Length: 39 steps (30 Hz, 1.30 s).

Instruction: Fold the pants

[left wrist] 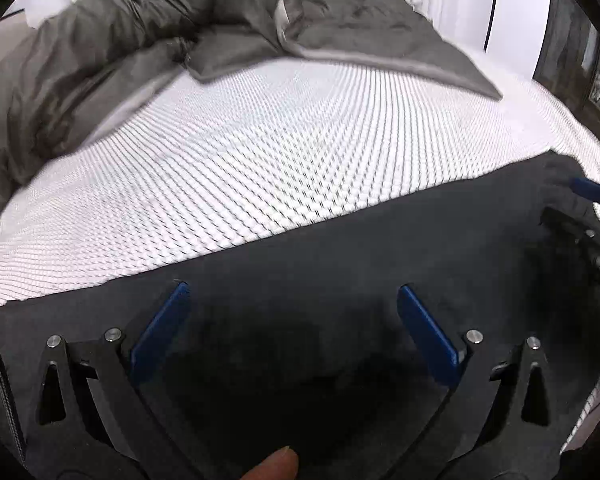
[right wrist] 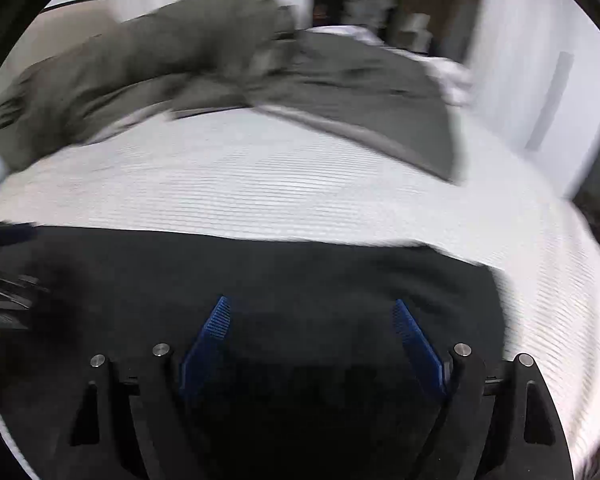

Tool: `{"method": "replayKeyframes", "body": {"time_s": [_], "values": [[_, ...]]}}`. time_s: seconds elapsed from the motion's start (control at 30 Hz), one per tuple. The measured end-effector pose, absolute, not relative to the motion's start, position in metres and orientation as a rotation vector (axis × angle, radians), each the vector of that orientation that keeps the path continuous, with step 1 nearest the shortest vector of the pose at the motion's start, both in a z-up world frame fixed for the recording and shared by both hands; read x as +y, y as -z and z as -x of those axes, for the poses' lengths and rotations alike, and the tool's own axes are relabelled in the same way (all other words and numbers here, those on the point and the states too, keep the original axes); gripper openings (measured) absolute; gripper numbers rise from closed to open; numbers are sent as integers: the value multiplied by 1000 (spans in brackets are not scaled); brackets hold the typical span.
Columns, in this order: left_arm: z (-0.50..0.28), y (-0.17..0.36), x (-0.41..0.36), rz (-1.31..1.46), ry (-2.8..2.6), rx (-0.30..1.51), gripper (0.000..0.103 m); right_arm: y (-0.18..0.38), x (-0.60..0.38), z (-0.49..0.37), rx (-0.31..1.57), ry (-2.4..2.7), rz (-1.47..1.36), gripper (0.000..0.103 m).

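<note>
Two spread tools (left wrist: 293, 290) (right wrist: 311, 304) over pants (left wrist: 340, 248)

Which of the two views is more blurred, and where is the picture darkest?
Right wrist view: strongly motion-blurred, the grey duvet smeared. Left wrist view: sharper, the white mattress cover weave readable, edges bent by fisheye. Both: darkest on the dark pants between the open jaws.

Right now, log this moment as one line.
left gripper: open, empty | right gripper: open, empty | dark pants: flat on white bed

Pants (left wrist: 340, 248) spread flat across the near bed (left wrist: 260, 152), duvet (left wrist: 120, 52) heaped behind at the far side.
</note>
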State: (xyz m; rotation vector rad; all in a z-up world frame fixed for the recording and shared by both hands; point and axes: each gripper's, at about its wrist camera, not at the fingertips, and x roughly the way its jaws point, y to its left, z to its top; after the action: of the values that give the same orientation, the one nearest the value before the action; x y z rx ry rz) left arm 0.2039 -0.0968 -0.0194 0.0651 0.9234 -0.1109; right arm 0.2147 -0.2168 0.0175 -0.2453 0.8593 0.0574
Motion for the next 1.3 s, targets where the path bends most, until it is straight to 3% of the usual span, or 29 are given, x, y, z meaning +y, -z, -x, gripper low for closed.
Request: {"method": "replayKeyframes", "body": {"time_s": [0.2,0.4,0.57,0.7,0.93,1.3], "values": [[-212,45,-99,-42,125,998,103,34,-157,-253,965,-103,514,86],[-203,45,-92,-14,115,994,103,24,-284,-266,962,356,378,87],[-192,26,-80,-41,117,959,102,1,-313,-236,920,295,277,87],[-138,1,-106,-57,286,876,102,-18,-297,-181,872,141,274,88],[-77,38,-167,-254,461,940,102,19,-253,-105,967,-163,320,88],[-81,44,-140,-214,480,953,102,23,-267,-88,957,-100,355,94]]}}
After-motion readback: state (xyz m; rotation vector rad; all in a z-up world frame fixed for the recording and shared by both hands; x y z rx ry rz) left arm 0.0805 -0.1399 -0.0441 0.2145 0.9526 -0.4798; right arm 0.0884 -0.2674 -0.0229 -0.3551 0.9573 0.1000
